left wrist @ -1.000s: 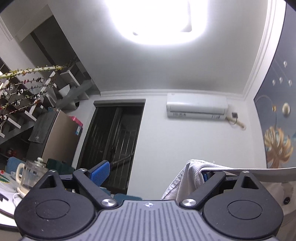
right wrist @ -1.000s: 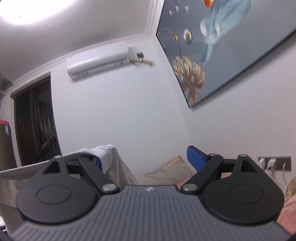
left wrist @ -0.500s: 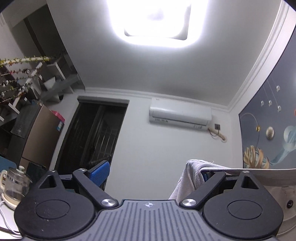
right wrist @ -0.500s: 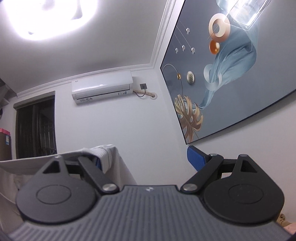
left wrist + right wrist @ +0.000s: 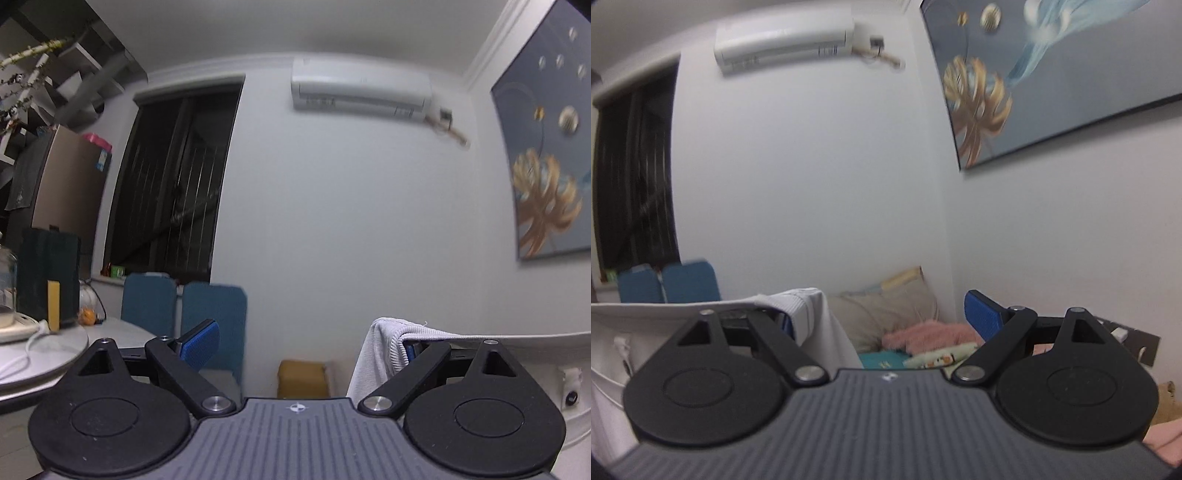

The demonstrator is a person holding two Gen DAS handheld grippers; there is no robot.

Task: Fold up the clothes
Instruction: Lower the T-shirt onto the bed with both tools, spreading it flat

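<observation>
A white garment (image 5: pixel 380 354) is seen stretched between the two grippers, well above anything it could rest on. In the left wrist view its ribbed knit edge is draped over the right-hand finger of the left gripper (image 5: pixel 301 341), and a taut flat band of the cloth is carried off toward the picture's right edge. In the right wrist view the same garment (image 5: pixel 812 310) is hung over the left-hand finger of the right gripper (image 5: pixel 882 314); a smooth white panel is spread to the left of that finger and a fold is let fall below it.

The jaws of both grippers are spread wide, with the cloth caught over one finger only and the other blue pad (image 5: pixel 201 341) left bare.

Beyond the garment, a wall-mounted air conditioner (image 5: pixel 360 90) is seen high up, and a large painting (image 5: pixel 1052 74) with a gold leaf is hung to its right. Two blue chairs (image 5: pixel 214 321) are set to the left of the garment, beside a round white worktop (image 5: pixel 55 354). A yellow box (image 5: pixel 303 378) is seen low between the fingers. Pillows and a pink fluffy throw (image 5: pixel 923 332) are piled to the garment's right.
</observation>
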